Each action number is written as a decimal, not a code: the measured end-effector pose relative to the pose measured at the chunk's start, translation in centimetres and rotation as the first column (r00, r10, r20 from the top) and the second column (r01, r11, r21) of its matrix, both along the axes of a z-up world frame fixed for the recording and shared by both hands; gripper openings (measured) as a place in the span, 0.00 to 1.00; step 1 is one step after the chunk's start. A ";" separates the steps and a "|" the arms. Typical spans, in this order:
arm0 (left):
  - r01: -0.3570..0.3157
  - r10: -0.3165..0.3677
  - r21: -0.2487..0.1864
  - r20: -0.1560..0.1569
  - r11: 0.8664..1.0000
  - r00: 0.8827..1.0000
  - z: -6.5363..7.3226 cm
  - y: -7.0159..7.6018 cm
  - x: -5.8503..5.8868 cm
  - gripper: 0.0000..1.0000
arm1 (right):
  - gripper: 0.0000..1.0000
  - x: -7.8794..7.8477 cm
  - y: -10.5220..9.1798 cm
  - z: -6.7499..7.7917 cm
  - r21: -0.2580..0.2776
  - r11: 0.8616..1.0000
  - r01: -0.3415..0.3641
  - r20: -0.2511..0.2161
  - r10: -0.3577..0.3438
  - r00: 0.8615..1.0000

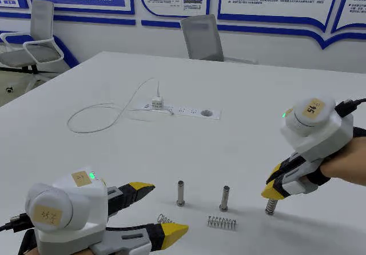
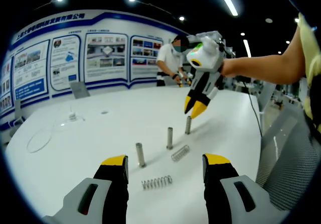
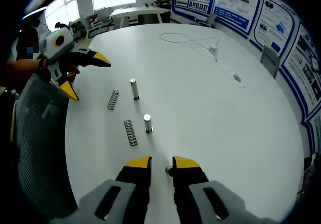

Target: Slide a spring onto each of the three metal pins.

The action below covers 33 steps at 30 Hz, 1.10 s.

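Hanging just above the spring-clad pin (image 1: pixel 271 207), the right gripper (image 1: pixel 270 194) shows jaws narrowly parted; left gripper (image 1: pixel 170 206) jaws spread wide.

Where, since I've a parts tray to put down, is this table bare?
Bare: the wide stretch of table between the power strip and the pins, and beyond the strip toward the chair. Crowded: the near edge, where pins, loose springs, left tool and right tool cluster; the cable loop takes the left.
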<state>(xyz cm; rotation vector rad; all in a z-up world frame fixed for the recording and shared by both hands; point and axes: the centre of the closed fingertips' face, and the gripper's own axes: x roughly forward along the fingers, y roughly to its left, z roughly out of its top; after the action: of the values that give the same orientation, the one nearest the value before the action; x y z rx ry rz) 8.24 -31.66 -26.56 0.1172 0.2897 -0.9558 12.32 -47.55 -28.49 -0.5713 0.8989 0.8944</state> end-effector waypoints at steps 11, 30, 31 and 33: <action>0.000 0.000 0.002 -0.001 1.000 1.000 -0.1 0.0 0.0 0.61 | 0.18 -0.7 1.4 -0.8 0.004 0.999 -0.033 -0.016 0.033 0.999; 0.008 -0.008 0.012 -0.007 1.000 1.000 -0.2 -0.1 -0.2 0.61 | 0.18 -2.2 4.1 -3.2 0.013 0.994 -0.112 -0.049 0.113 0.992; 0.009 -0.009 0.012 -0.007 1.000 1.000 -0.2 -0.1 -0.2 0.61 | 0.18 -2.3 4.2 -3.4 0.014 0.993 -0.117 -0.050 0.117 0.992; 0.009 -0.009 0.013 -0.008 1.000 1.000 -0.3 -0.1 -0.2 0.61 | 0.18 -2.4 4.4 -3.7 0.012 0.992 -0.125 -0.053 0.126 0.991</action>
<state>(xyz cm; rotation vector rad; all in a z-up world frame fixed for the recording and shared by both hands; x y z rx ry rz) 8.04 -31.73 -26.82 0.1271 0.3030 -0.9637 9.96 -43.19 -32.23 -0.6036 0.9149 1.0311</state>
